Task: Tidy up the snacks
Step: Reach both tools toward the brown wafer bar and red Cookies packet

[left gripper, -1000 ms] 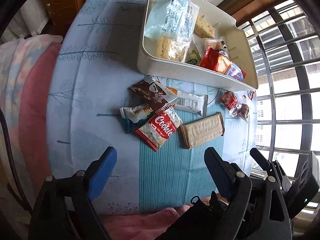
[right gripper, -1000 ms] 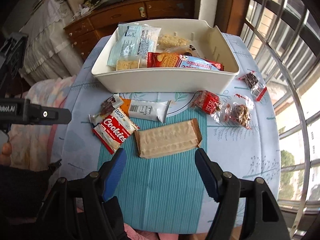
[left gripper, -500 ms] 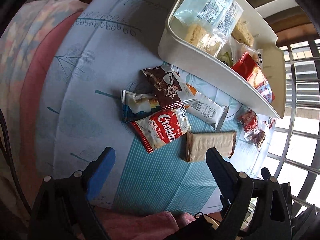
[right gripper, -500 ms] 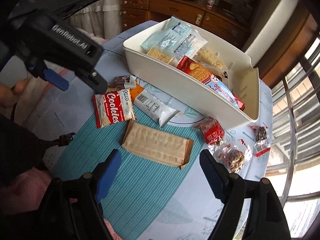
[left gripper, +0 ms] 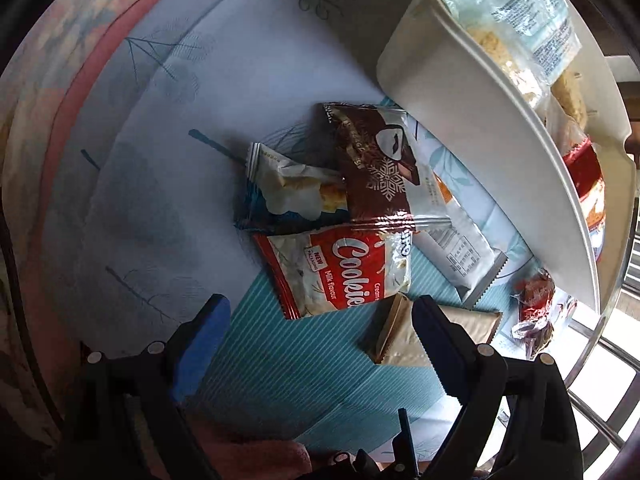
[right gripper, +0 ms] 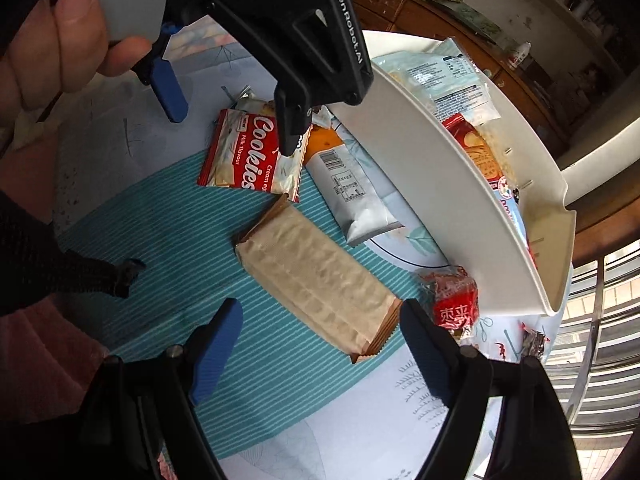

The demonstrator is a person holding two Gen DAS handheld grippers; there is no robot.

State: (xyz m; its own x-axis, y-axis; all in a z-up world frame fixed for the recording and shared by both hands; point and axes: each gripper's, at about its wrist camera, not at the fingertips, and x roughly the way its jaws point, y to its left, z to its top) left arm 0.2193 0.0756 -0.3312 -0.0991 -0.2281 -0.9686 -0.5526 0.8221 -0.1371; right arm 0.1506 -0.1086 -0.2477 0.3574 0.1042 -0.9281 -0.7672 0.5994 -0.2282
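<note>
A loose cluster of snack packets lies on a round table, just in front of a white plastic bin [right gripper: 460, 208] with smooth curved walls. Nearest the right gripper is a long, flat tan wafer pack [right gripper: 316, 276], its matte wrapper ridged over the biscuits inside and crimped at both ends, lying diagonally on a teal ribbed mat [right gripper: 168, 240]. Beyond it sits a glossy red and white cookie packet [left gripper: 336, 272] printed "Cookies", with a shiny brown foil packet [left gripper: 372, 168] overlapping its top edge and a crumpled blue and white wrapper [left gripper: 288, 188] beside that. A white and orange bar wrapper [right gripper: 352, 196] with a barcode lies between the cookies and the bin. A small crinkled red cellophane sweet [right gripper: 452, 300] rests close to the bin's wall. Inside the bin are a pale blue clear bag [right gripper: 444, 76] of crackers and a red biscuit pack [right gripper: 476, 148]. The right gripper [right gripper: 320, 340] hangs above the wafer pack, its blue ribbed pads having just spread wider, touching nothing. The left gripper [left gripper: 320, 328] stands wide apart over the cookie packet, empty, gripped by a hand [right gripper: 52, 40]. The table wears a pale blue leaf-print cloth [left gripper: 192, 120].
</note>
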